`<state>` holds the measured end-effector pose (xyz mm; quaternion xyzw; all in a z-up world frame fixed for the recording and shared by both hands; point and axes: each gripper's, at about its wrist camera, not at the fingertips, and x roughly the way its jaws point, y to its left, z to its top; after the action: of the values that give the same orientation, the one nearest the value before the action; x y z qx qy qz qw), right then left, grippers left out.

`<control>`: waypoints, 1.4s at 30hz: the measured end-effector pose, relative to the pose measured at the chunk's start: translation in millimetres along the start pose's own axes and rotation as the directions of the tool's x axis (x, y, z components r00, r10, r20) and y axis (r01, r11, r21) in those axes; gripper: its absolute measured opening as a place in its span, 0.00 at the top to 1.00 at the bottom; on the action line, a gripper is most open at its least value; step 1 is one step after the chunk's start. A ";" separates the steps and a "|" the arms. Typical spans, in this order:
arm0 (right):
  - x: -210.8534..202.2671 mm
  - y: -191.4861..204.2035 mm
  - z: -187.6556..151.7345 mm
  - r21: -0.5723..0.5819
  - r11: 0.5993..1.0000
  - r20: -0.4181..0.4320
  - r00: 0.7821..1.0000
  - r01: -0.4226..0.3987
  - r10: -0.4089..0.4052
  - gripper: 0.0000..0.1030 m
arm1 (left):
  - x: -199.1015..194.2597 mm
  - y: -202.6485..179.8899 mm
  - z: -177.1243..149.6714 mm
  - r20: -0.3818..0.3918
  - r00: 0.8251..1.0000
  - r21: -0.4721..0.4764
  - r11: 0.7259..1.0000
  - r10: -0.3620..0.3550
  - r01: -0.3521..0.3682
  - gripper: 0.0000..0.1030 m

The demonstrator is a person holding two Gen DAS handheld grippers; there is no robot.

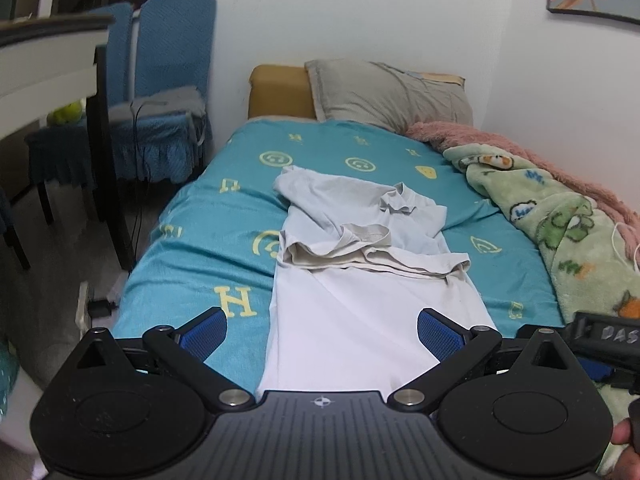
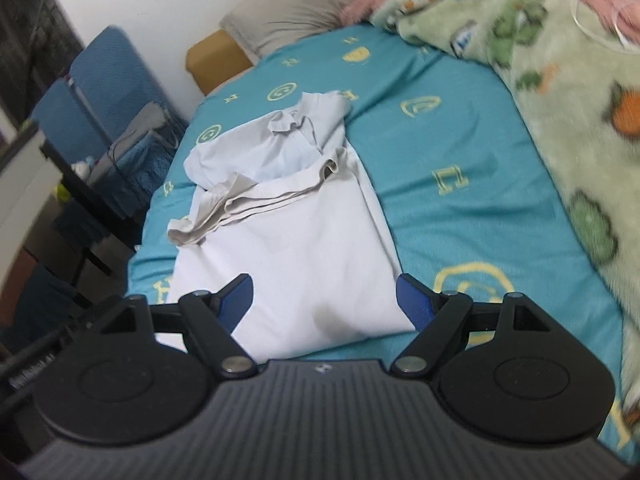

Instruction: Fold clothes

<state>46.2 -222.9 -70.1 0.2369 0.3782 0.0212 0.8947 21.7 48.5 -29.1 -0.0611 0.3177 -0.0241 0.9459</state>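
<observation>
White walls close in a small bedroom, and the bed [image 1: 192, 248] wears a teal sheet printed with yellow faces and letters. I see a pale shirt [image 1: 360, 300] lying lengthwise down the middle of the bed, its near half smooth and flat, its far half bunched, with the sleeves and collar rumpled on top. A grey pillow [image 1: 388, 92] sits at the head, and a green cartoon blanket [image 1: 560, 224] with a pink edge is heaped along the wall side. Blue chairs [image 1: 168, 80] stand left of the bed.

My left tool [image 1: 322, 338] hangs over the shirt's near end, jaws spread wide, nothing between the blue pads [image 1: 204, 336]. My right tool [image 2: 325, 300] is likewise spread wide over the shirt's near hem, its pads clear of the cloth on either side. In the left view the right tool shows at the far right edge.
</observation>
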 end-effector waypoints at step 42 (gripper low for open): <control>42.7 -54.4 6.1 0.504 0.835 0.068 0.974 -0.219 0.215 0.90 | 128.6 14.3 -51.5 -0.250 0.807 -0.692 0.682 -0.535 0.238 0.07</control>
<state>73.1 -264.3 -118.8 0.5056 0.3370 0.0210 0.7940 93.2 46.7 -148.6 -0.4343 0.4875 -0.1343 0.7455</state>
